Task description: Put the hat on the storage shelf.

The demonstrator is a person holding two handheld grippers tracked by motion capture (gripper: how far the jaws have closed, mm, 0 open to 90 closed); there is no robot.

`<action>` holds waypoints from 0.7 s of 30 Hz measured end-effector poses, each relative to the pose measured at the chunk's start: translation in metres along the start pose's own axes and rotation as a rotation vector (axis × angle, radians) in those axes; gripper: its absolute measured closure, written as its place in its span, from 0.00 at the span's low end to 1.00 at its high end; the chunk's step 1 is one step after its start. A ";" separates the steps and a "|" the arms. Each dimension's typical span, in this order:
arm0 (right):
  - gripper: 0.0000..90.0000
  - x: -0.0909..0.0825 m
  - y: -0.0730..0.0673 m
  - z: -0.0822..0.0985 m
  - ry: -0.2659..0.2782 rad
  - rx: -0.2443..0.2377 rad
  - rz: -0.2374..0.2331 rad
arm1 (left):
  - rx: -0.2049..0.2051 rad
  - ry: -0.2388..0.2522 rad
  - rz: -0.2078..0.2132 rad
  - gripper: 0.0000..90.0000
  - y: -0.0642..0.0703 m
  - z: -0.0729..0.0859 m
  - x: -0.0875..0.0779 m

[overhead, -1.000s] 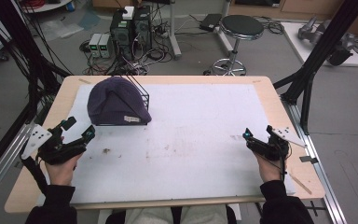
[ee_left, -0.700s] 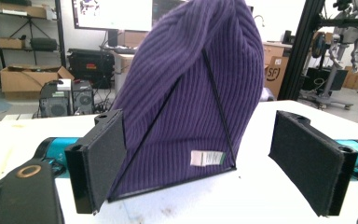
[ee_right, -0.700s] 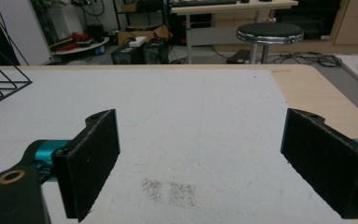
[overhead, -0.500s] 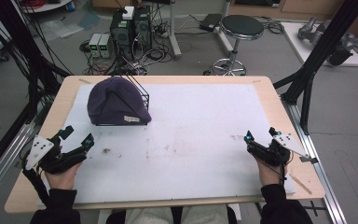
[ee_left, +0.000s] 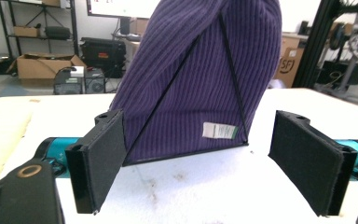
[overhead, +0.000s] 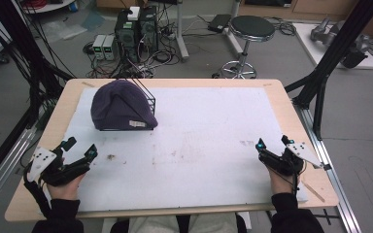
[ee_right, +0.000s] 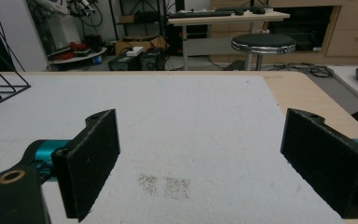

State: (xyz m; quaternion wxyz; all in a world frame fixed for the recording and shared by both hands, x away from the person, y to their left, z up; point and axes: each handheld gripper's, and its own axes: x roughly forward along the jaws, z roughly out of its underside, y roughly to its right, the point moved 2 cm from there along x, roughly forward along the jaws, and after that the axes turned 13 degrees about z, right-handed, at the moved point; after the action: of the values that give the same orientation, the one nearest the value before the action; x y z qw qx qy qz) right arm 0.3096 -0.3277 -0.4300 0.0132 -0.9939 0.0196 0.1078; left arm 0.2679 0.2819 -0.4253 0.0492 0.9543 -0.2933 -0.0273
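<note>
A purple knit beanie point(overhead: 119, 105) is pulled over a black wire frame point(overhead: 149, 101) at the back left of the white mat point(overhead: 204, 141). It has a small white label point(ee_left: 219, 130). In the left gripper view the beanie point(ee_left: 200, 70) stands straight ahead beyond the open jaws. My left gripper point(overhead: 80, 148) rests near the mat's front left, open and holding nothing. Over at the front right, my right gripper point(overhead: 273, 143) is open too, with bare mat between its jaws point(ee_right: 200, 154).
The wooden table point(overhead: 291, 111) edges the mat on all sides. A corner of the wire frame point(ee_right: 2, 88) shows at the left of the right gripper view. Behind the table stand a stool point(overhead: 251, 29), computer boxes point(overhead: 136, 24) and cables. Black frame posts point(overhead: 332, 58) flank the table.
Both grippers have drawn back toward the table's front edge, the left one also dropping lower and leftward. Beanie and frame have not moved.
</note>
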 end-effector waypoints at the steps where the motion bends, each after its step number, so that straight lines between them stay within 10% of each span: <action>1: 0.12 0.001 0.000 0.001 -0.006 -0.004 0.001 | -0.001 -0.004 0.002 0.21 0.001 0.001 0.000; 21: 0.12 0.012 -0.012 0.005 -0.047 -0.030 -0.061 | 0.067 -0.043 -0.011 0.22 0.011 0.005 -0.006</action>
State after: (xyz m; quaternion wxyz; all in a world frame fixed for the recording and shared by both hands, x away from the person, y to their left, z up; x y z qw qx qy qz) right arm 0.3209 -0.3158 -0.4374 0.0021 -0.9913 -0.0128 0.1310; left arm 0.2560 0.2756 -0.4288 0.0106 0.9563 -0.2898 -0.0380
